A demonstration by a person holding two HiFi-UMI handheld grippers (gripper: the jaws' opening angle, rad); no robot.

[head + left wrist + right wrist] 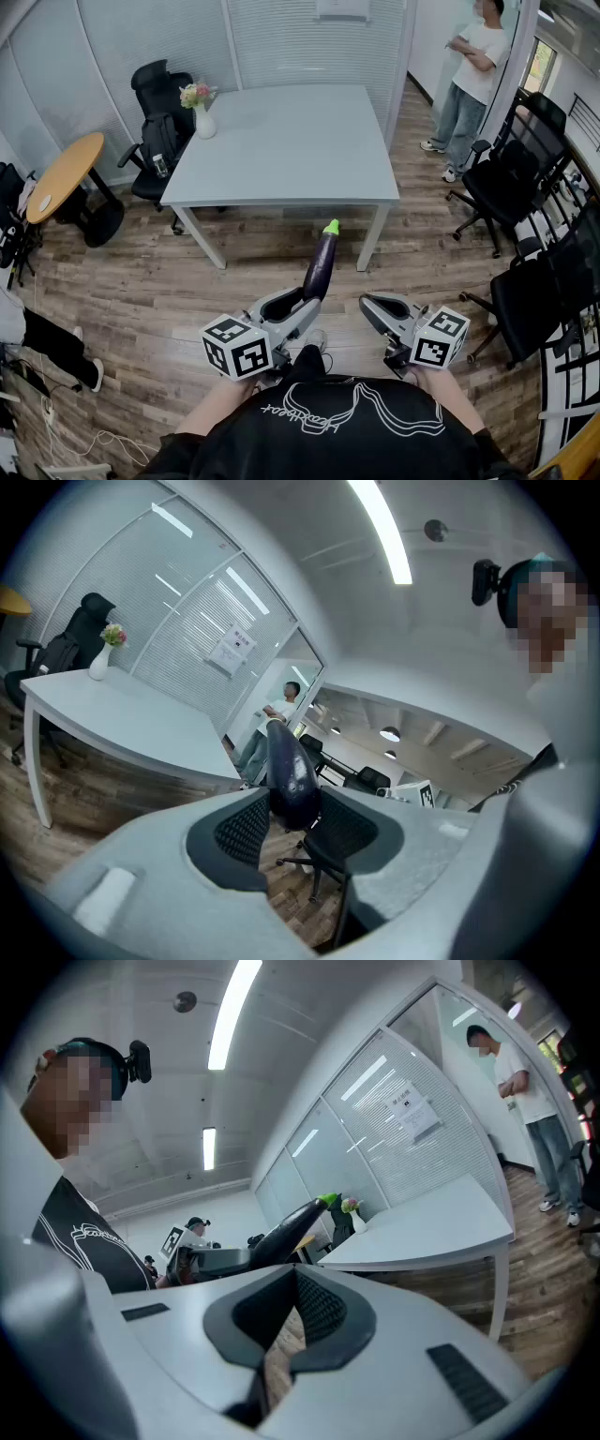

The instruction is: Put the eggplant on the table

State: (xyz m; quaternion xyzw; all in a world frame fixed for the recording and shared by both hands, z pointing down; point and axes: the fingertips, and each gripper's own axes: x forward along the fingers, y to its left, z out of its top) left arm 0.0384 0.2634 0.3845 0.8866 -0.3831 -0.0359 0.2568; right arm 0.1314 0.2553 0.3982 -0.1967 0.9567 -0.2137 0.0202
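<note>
Well left of the grey tabletop [291, 141] stands a round wooden table [61, 173]; a black chair [159, 103] sits at the tabletop's left side. A vase of flowers [202, 112] stands on the tabletop's far left corner. Short of its near edge, above the wood floor [141, 281], the left claw [302, 302] is clamped on the thick end of the eggplant [321, 262], whose green stem points toward that edge. The right claw [373, 307], likewise short of the tabletop, is closed and empty. Right of the tabletop a person [473, 75] stands with arms folded.
</note>
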